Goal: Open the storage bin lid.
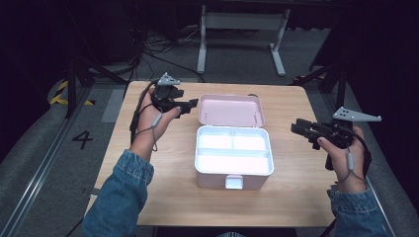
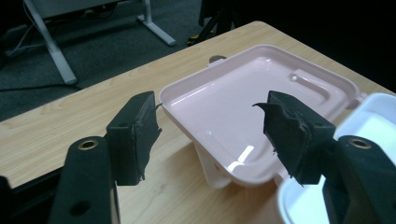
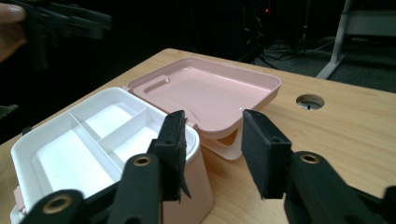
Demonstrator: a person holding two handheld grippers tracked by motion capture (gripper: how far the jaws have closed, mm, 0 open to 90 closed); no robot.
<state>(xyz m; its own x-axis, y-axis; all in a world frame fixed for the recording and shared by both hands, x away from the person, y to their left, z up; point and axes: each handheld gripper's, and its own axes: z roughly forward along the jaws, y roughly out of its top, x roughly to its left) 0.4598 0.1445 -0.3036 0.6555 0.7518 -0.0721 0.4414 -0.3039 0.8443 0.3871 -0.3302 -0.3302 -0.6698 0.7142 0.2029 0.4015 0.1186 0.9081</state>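
The left gripper (image 1: 190, 105), jaws apart and empty, hovered just off the left edge of a pink box's (image 1: 232, 168) flung-back lid (image 1: 231, 109), while the right gripper (image 1: 296, 127), likewise open and holding nothing, hung well clear of the box on its right side. The box sat open at the middle of the wooden table (image 1: 291, 197), its white tray (image 1: 233, 150) split into three compartments, the lid resting tilted behind it and a small latch (image 1: 233, 181) facing the person's denim sleeves (image 1: 121, 197).
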